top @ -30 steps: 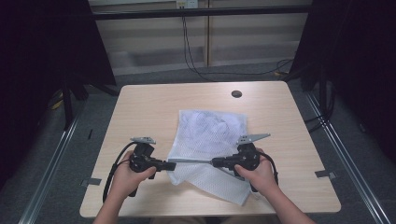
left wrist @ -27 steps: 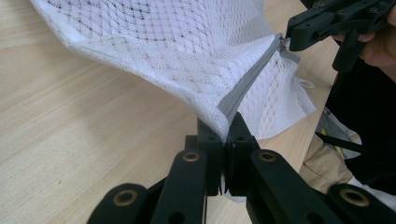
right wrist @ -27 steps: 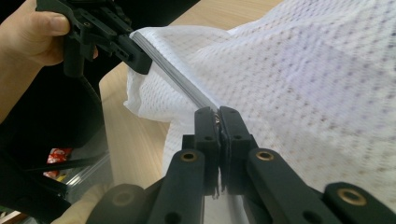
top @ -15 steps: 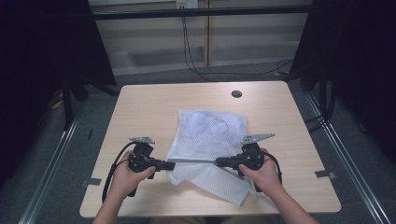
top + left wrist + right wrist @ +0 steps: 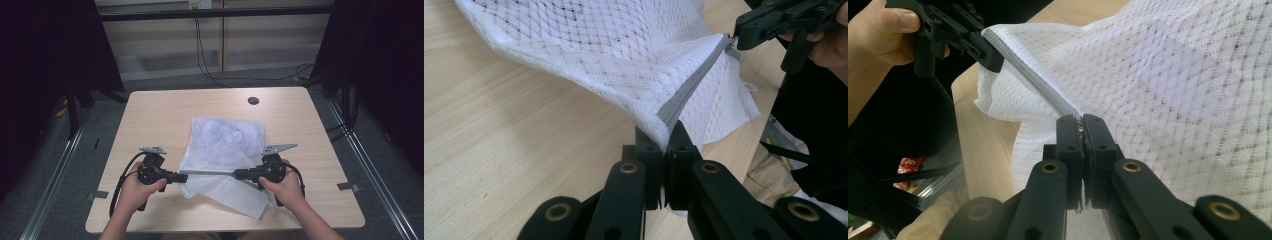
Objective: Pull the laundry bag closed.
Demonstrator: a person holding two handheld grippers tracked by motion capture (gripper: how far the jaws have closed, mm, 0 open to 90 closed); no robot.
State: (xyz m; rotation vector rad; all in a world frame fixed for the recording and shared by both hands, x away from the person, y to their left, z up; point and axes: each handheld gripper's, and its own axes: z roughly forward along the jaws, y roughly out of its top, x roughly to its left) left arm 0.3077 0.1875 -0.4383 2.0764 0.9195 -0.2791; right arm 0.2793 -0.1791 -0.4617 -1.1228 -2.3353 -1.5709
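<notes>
Both grippers unmoved; mesh bag (image 5: 225, 150) zipper (image 5: 207, 172) still taut.

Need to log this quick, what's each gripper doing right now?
Left gripper: shut on the mesh bag zipper end.
Right gripper: shut on the zipper's other end.

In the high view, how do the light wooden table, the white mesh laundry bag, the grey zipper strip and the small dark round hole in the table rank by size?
Largest to smallest:
1. light wooden table
2. white mesh laundry bag
3. grey zipper strip, stretched between both shut grippers
4. small dark round hole
</notes>
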